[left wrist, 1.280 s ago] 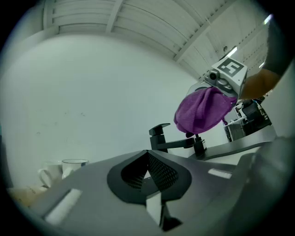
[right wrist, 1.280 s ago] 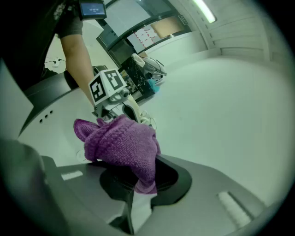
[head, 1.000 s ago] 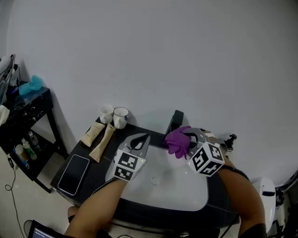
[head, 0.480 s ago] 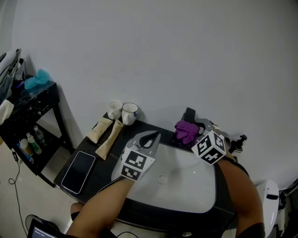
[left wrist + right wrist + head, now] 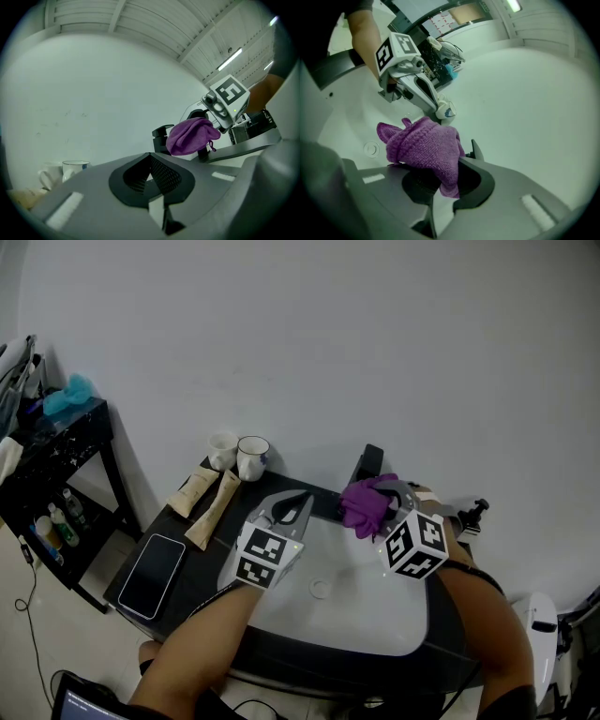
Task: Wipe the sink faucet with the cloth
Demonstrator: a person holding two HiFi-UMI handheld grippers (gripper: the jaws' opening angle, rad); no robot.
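A purple knitted cloth [image 5: 364,502] is bunched in my right gripper [image 5: 384,500], which is shut on it. The cloth hangs against the front of the black faucet [image 5: 371,462] at the back rim of the white sink [image 5: 375,615]. In the right gripper view the cloth [image 5: 423,144] bulges out over the jaws and hides their tips. My left gripper [image 5: 301,499] hovers over the sink's left part, shut and holding nothing. The left gripper view shows the cloth [image 5: 191,136] just right of the faucet [image 5: 161,138].
Two white cups [image 5: 238,455] stand at the back left of the dark counter, with two beige tubes [image 5: 204,497] lying in front of them and a black phone [image 5: 150,575] nearer me. A black shelf [image 5: 52,451] with bottles stands at the far left. The drain [image 5: 320,590] sits mid-basin.
The right gripper carried the cloth from over the basin up to the faucet and has kept it there. The left gripper has stayed over the sink's left part.
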